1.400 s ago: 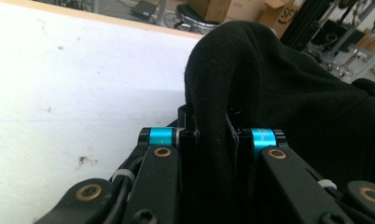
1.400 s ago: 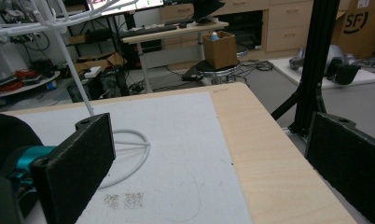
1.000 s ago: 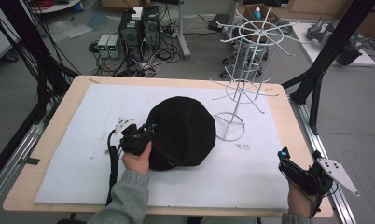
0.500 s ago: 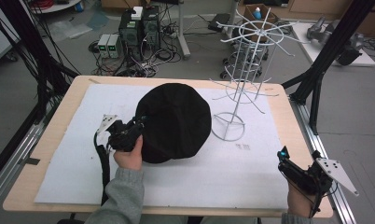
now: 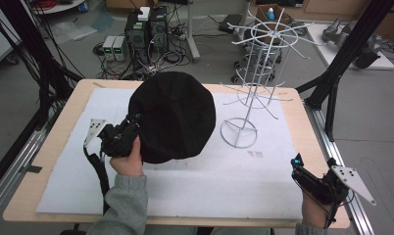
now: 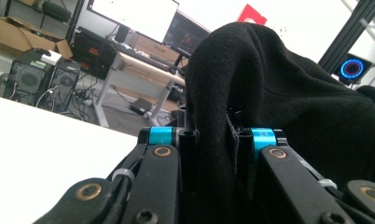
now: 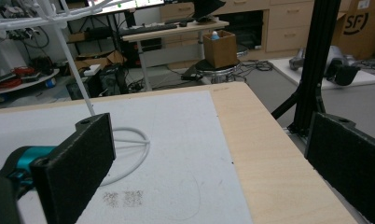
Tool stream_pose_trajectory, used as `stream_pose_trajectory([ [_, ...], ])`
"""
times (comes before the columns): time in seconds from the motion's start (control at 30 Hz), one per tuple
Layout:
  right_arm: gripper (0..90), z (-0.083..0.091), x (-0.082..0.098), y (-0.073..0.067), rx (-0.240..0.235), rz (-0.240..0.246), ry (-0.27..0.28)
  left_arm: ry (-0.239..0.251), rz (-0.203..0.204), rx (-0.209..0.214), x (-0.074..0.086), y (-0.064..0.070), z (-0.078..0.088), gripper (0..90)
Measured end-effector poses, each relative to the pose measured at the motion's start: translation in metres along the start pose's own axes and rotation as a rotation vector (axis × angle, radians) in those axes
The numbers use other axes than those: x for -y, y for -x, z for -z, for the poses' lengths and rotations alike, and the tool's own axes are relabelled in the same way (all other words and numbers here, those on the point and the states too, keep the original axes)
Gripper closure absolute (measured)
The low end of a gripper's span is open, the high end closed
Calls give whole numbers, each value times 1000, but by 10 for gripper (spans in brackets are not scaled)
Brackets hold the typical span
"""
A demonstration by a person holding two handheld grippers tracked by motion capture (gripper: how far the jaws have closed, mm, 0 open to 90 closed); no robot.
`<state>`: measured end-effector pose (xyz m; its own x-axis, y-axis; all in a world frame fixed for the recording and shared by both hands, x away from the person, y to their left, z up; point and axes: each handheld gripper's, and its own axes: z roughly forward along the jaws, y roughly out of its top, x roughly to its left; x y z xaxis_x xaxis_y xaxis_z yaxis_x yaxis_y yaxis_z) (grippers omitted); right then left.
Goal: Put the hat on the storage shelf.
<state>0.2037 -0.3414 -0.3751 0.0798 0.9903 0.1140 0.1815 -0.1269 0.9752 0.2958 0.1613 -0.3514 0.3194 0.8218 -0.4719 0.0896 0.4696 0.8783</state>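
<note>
The left gripper is clamped on a fold at the edge of the round black fabric hat, the cloth bunched between its two black jaws, as the left gripper view confirms. In the high view the hat hangs from that single pinch above the white foam mat, its crown tilted toward the camera, to the left of the white wire display stand and apart from it. The right gripper rests near the right front corner of the light wooden table, its padded jaws spread wide with nothing between them.

Judged risks, assuming the hat is bound for the stand:

1. Slip. The grip holds only a thin fold at the rim; the hat's weight hangs off to one side, and a quick swing could pull the cloth out of the jaws.
2. Snag. The stand's thin horizontal prongs project in several directions; soft fabric carried across them at prong height could catch and drag.
3. Tipping. The stand rests on a narrow ring base; a sideways push from the hat or the gripper could topple it, and the right gripper is too far away to steady it.
4. Blocked sight. The drooping crown hides the left jaws from above, so alignment with a prong is hard to judge.
</note>
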Motion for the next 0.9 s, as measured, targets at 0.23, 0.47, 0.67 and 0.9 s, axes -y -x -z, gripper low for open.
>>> stream_pose_trajectory([
  [0.23, 7, 0, 1, 0, 1, -8, -5, 45, 37, 15, -8, -1, 3, 786],
  [0.47, 7, -1, 1, -1, -1, -5, -3, 54, 36, 34, -11, 4, 2, 786],
  [0.67, 7, -1, 1, -1, -4, 0, -3, 82, 59, 51, -13, 10, 3, 786],
  [0.9, 7, -1, 1, -1, -6, -1, 0, 113, 67, 57, -18, 14, 5, 786],
])
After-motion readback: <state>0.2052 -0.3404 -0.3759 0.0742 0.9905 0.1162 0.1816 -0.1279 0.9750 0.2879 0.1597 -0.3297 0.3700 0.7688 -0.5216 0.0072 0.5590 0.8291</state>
